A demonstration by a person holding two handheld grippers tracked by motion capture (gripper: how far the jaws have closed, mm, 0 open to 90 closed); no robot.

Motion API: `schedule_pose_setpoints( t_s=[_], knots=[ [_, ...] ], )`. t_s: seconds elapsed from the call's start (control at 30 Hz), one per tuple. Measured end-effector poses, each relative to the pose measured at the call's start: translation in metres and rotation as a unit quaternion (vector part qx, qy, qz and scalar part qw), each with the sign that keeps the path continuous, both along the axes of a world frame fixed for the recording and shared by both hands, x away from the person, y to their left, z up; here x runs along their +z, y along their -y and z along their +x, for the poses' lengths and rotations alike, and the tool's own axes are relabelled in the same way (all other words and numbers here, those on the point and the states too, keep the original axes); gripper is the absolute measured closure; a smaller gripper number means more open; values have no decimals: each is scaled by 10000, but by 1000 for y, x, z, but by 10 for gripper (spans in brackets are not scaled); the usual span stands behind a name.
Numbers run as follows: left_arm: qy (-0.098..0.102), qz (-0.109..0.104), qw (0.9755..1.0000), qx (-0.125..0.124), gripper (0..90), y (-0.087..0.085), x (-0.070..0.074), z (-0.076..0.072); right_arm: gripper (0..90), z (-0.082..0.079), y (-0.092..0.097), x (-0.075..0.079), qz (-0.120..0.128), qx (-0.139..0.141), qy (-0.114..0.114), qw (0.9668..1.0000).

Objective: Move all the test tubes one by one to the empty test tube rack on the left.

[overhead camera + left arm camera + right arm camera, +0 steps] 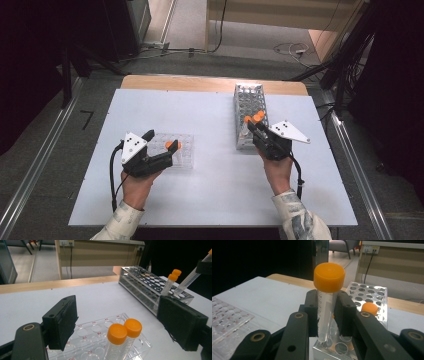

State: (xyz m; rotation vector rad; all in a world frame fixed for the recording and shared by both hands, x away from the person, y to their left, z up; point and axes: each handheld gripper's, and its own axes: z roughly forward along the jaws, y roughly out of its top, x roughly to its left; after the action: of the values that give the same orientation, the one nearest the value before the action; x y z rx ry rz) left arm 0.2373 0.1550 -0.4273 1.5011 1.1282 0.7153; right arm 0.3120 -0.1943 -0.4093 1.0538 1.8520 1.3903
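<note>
An orange-capped tube (327, 302) is clamped upright in the right tool (327, 315), its lower end just above the metal rack (372, 293) on the white surface (215, 175). The left tool (117, 322) is held apart around two capped tubes (123, 340) standing in the clear tray (92, 342).

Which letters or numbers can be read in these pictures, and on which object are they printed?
"A3", "A4", "B3", "B4": red well labels on the clear plate, left gripper view.
Other red labels there: too blurred.
Graduation marks on the held tube: too small to read.
</note>
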Motion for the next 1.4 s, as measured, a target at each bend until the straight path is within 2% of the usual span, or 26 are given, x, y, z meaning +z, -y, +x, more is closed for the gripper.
schedule_pose_setpoints(
  t_s=[0.23, 0.33, 0.6, 1.07, 1.4],
  knots=[
    [45, -72, 10000, -39, 165, 0, 3, -2, 719, -13, 1, 1, -64, 216, -45, 9997],
    [65, -77, 9999, -50, 165, 1, 5, -3, 721, -18, 1, -1, -9, 362, -183, 9992],
    [112, -107, 9997, -163, 168, 6, 8, -7, 722, -31, -5, -8, -193, 628, -274, 9975],
    [93, -45, 9985, -540, 175, 25, 8, -13, 722, -48, -33, -24, -470, 1212, -490, 9903],
    [42, 105, 9951, -980, 189, 48, 3, -18, 722, -56, -51, -34, -633, 1491, -630, 9848]
  ],
)
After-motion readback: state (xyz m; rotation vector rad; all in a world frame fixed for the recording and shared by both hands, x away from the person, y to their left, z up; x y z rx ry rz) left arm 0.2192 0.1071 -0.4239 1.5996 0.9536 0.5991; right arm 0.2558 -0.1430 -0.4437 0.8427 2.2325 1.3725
